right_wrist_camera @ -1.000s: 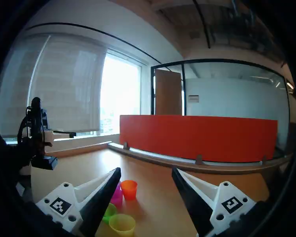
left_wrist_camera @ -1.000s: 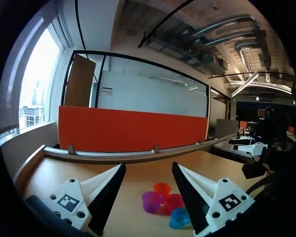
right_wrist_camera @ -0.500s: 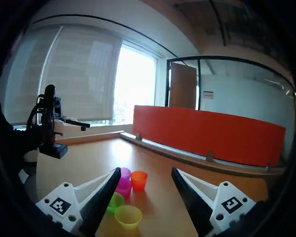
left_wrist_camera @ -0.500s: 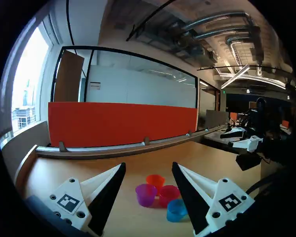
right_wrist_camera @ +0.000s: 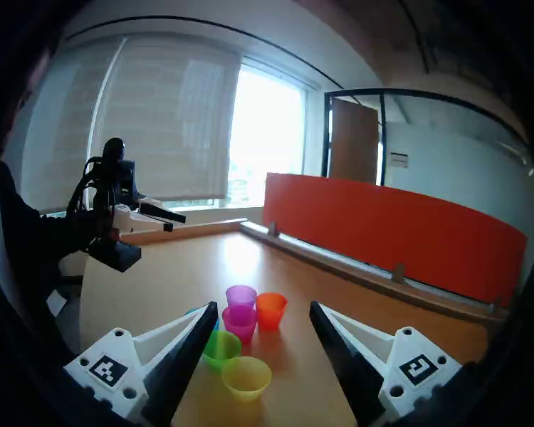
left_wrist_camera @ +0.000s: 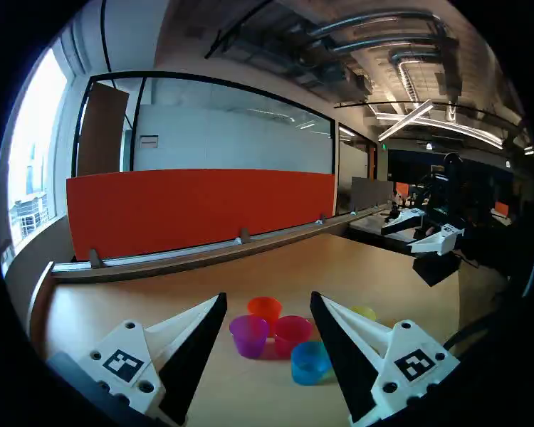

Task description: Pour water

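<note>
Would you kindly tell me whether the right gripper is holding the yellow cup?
No, the right gripper is wide open and touches nothing, and the yellow cup stands free on the table.

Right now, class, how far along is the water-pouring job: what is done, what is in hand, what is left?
Done: nothing visibly poured; the cups all stand upright together on the desk. In hand: nothing; the left gripper and right gripper are both open, aimed at the cluster. Left: grasp a cup, then pour; whether any cup holds water cannot be told.
</note>
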